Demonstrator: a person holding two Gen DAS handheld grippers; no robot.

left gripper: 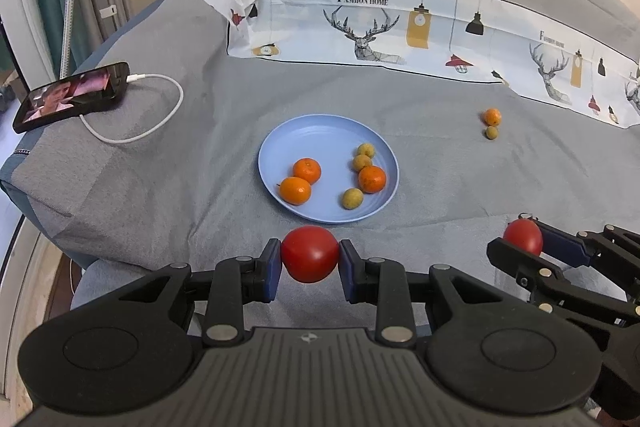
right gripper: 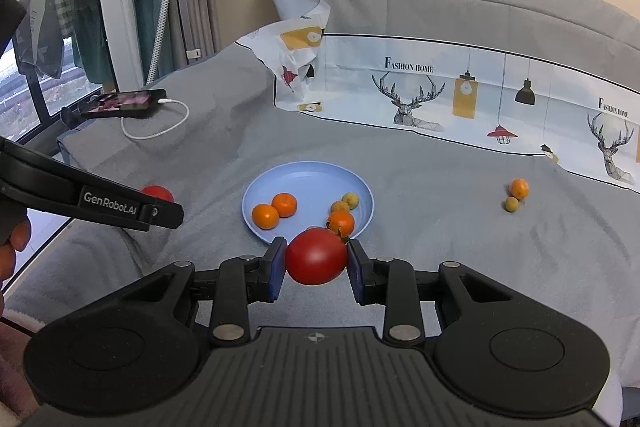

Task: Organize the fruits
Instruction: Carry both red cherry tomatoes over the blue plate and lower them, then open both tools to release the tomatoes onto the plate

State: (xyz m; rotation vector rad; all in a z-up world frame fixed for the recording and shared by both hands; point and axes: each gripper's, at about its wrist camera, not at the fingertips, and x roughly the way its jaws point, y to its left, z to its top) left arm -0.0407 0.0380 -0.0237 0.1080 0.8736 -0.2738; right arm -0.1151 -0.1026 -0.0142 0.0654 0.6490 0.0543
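My left gripper is shut on a red tomato, just short of the near rim of a light blue plate. The plate holds three oranges and three small yellow-green fruits. My right gripper is shut on a second red tomato, hovering before the same plate. In the left wrist view the right gripper shows at the right edge with its tomato. A loose orange and a small yellow-green fruit lie together on the grey cover, right of the plate.
A phone with a white charging cable rests on the bed's left corner. A printed white cloth with deer and lamps lies across the back. A window and hanging clothes stand to the left, where the bed edge drops off.
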